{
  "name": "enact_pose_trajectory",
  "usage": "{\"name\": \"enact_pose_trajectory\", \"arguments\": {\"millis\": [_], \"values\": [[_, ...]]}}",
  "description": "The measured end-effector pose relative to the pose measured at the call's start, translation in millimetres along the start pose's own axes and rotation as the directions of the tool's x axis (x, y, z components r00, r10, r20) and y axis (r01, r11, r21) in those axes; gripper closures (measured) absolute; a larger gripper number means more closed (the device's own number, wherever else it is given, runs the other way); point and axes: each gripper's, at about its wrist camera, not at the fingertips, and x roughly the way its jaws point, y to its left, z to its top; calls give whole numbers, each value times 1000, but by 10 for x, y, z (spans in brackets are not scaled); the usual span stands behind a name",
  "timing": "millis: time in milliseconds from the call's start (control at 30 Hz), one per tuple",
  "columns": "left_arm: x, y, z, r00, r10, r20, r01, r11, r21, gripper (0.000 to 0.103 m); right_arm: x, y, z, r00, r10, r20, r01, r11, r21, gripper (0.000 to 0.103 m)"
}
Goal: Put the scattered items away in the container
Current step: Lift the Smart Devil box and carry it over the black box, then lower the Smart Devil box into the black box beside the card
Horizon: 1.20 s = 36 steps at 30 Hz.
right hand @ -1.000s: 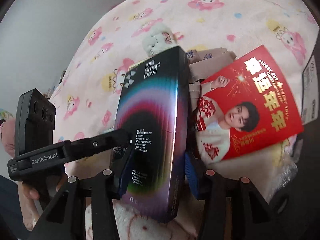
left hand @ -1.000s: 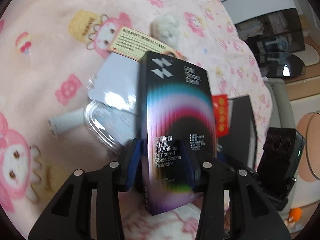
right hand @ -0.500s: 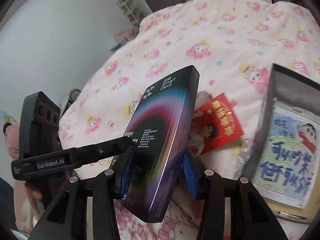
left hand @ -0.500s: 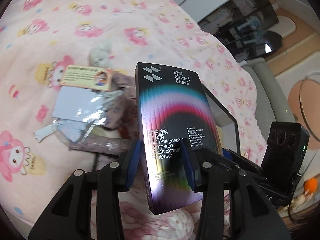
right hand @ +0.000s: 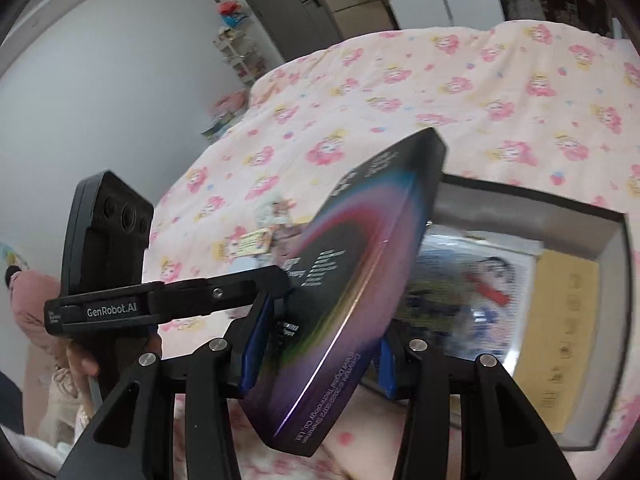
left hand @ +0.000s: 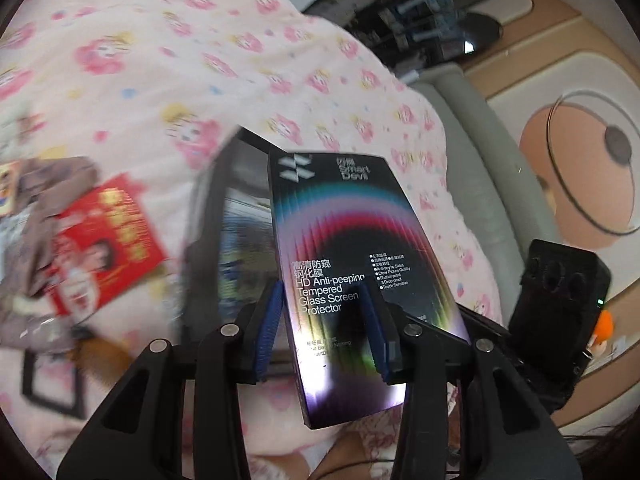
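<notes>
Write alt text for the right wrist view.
Both grippers, right gripper and left gripper, clamp a dark rainbow-printed screen protector box, tilted above a pink cartoon-print bedspread. Behind it sits an open dark container holding printed items.

Box (left hand: 352,240): glossy printed card with an iridescent sheen. Bed cover (left hand: 168,48): soft matt cloth, cartoon print. Container (right hand: 608,240): smooth dark walls; tool pads (left hand: 269,328): ribbed blue, on matt black plastic arms.

black rainbow-arc screen-protector box (left hand: 352,264) held tilted above open dark container (right hand: 608,240).
</notes>
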Motion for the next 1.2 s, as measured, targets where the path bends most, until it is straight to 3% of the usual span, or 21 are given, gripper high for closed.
{"name": "enact_pose_trajectory", "arguments": {"millis": [100,167,233,333,400,567,733,867,1000,1067,1200], "values": [[417,-167,38,998,24,-64,-22,999,33,68,-85,-295,-33,998,-58,7,58,998,21,61],[647,-255,35,993,47,-105,-41,997,61,84,-104,-545,-95,997,-83,1,83,995,48,61],[895,-315,-28,987,25,-159,-15,998,63,88,-83,-801,-159,995,-102,-22,103,990,93,62],[1219,-388,-147,970,139,-200,-116,986,119,88,29,-1104,-250,993,-106,-55,113,983,145,66],[1333,-380,-199,961,173,-217,-147,980,132,88,107,-1206,-272,991,-107,-81,119,980,161,72],[1367,-365,-284,952,208,-223,-183,975,128,88,74,-1482,-339,992,-93,-87,111,968,225,71],[1407,-345,-369,936,256,-242,-223,962,156,88,-148,-1576,-331,982,-182,-41,186,955,232,71],[1459,-259,-393,925,286,-251,-256,956,145,88,-228,-1624,-302,982,-191,4,185,957,225,71],[1471,-183,-381,924,298,-241,-274,953,128,88,-76,-1646,-338,984,-172,-41,177,958,227,72],[1508,-175,-369,927,287,-241,-266,957,119,88,-38,-1653,-370,980,-188,-62,197,956,218,72],[1668,-215,-425,916,292,-275,-260,954,147,88,-4,-1672,-360,968,-241,-66,250,945,209,71]]}}
